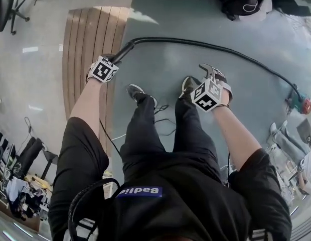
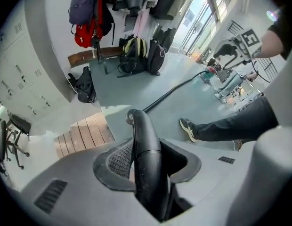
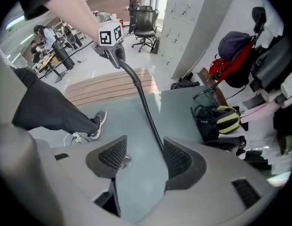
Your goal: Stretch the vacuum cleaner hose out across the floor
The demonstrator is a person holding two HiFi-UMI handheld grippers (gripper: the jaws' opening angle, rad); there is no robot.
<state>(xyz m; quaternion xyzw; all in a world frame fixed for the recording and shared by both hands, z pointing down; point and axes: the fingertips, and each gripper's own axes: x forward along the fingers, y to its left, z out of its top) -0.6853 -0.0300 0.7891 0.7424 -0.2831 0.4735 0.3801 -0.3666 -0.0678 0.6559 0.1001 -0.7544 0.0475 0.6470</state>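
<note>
Black hose (image 2: 144, 135) pinched inside left gripper (image 2: 150, 166)

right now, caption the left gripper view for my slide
Left gripper closed on the black vacuum hose, which runs off across the grey floor.

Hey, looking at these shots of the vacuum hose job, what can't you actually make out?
- The red-and-green machine at the far end of the hose: head view, too small and too close to the right edge to identify.
- One pad of the left gripper: left gripper view, hidden behind the clamped hose.
- The hose's near end: left gripper view, lost inside the gripper body; head view, covered by the marker cube.
</note>
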